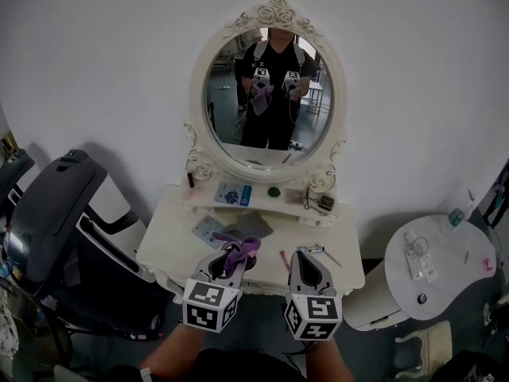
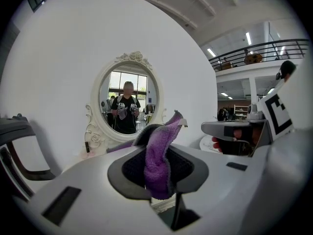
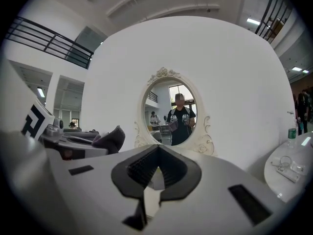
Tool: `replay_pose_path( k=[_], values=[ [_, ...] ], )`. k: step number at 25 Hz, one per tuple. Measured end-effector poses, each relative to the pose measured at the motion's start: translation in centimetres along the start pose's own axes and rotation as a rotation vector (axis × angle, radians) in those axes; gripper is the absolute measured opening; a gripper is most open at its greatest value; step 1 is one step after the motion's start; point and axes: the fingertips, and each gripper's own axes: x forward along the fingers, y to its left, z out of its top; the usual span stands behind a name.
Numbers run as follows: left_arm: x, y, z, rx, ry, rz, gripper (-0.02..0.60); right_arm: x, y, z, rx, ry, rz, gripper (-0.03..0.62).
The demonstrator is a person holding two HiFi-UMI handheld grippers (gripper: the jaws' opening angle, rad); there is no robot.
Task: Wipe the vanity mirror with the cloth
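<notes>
Cloth: purple and fleecy, pinched in the left gripper, one end bunched below the pads and the other flopping up past the tips; it is held low over the front edge of the vanity table, well short of the glass
Cloth handling: judged light, soft and limp, so it folds rather than pushes; a grip near the middle with a loose pad of fabric ahead of the tips should put cloth, not jaw, on the glass
Left gripper state: jaws clamped on the cloth, no gap showing beside it
Right gripper: jaws closed tip to tip with nothing between them, held just beside the left one
Vanity mirror: oval glass in a white carved frame, upright at the back of the table against the wall; judged stiff but fragile and smooth, calling for light pressure; it reflects the person and both grippers
Containers on the table: no open box or tray can be made out; the raised shelf under the mirror carries a few small items, too small to name
Tabletop: a grey cloth lies flat beyond the grippers
Side table: round and white, at the right, apart from the vanity; a small bottle stands on it, contents not readable
</notes>
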Motion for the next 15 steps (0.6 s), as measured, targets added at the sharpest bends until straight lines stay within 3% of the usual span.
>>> replay_pose_path(
  k=[9, 15],
  values=[
    [4.1, 0.8, -0.3, -0.013, 0.033, 0.04, 0.08, 4.0, -1.6, -1.1, 0.003, 0.034, 0.061, 0.012],
    [8.2, 3.3, 0.1, -0.022, 0.032, 0.011, 0.08, 8.4, -2.5, -1.1, -0.004, 0.049, 0.046, 0.012]
  ],
)
